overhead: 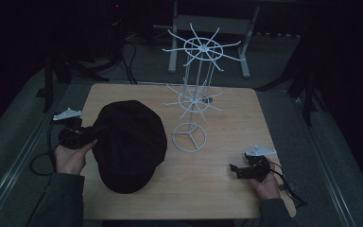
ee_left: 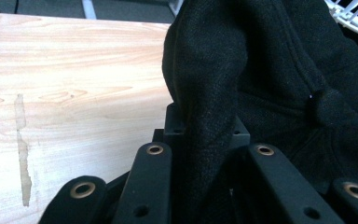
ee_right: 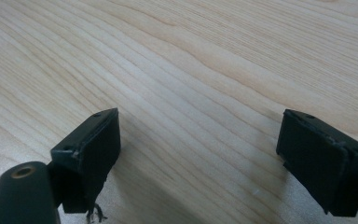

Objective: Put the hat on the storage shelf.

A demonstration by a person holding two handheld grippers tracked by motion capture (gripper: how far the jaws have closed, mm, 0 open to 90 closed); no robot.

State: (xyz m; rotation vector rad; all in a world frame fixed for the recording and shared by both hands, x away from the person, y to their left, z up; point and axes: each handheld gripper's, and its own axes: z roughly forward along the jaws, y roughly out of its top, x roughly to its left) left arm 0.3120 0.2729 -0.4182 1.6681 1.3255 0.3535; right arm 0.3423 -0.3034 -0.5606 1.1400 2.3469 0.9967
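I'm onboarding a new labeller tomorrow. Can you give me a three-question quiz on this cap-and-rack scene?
1. True or false: the left claw is shut on a fold of the black cap.
2. What is between the jaws of the right claw? A) the cap B) a rack arm C) nothing, just bare wooden table beneath
3. Fill in: the white wire rack stands on the table to the cap's ____ in the high view.

Key: 1 true; 2 C; 3 right.
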